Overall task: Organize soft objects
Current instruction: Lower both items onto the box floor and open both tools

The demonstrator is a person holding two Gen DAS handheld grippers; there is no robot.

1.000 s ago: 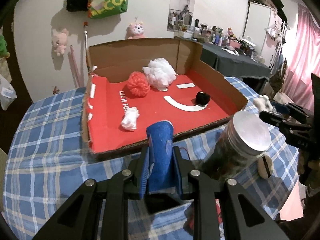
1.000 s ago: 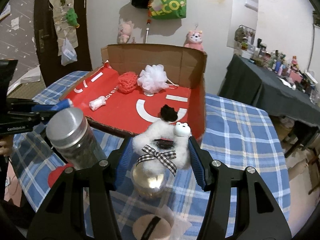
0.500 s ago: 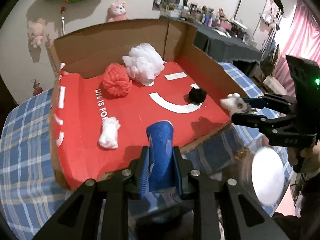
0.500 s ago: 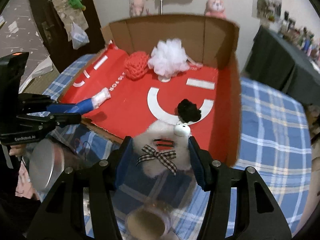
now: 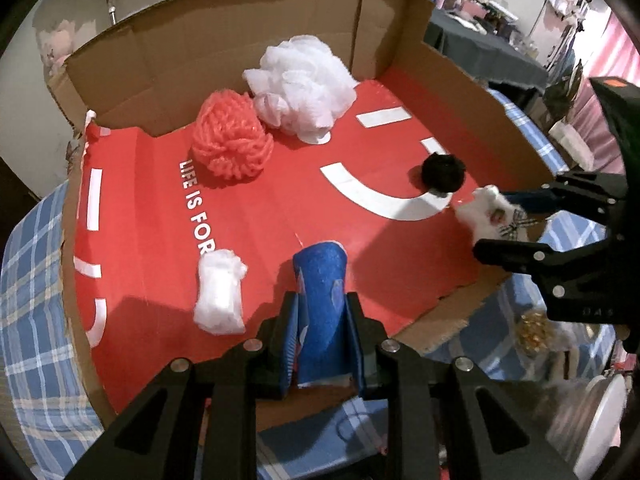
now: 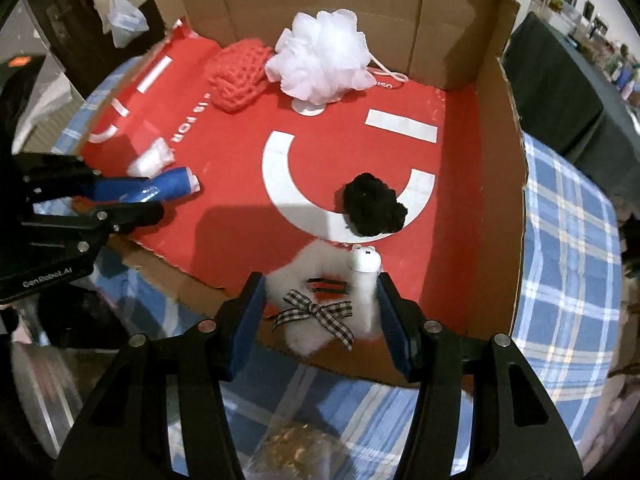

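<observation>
As clamped: blue roll (image 5: 320,312) between left tongs (image 5: 322,320).

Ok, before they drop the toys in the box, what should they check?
1. Left gripper jaws shut on blue roll: ok.
2. Right gripper jaws shut on fluffy toy: ok.
3. Roll over the box floor: ok.
4. Fluffy toy past the box's front edge: ok.
5. Bare floor under the roll, beside cotton wad: ok.
6. Toy's drop spot free of black pompom: cannot tell.
</observation>
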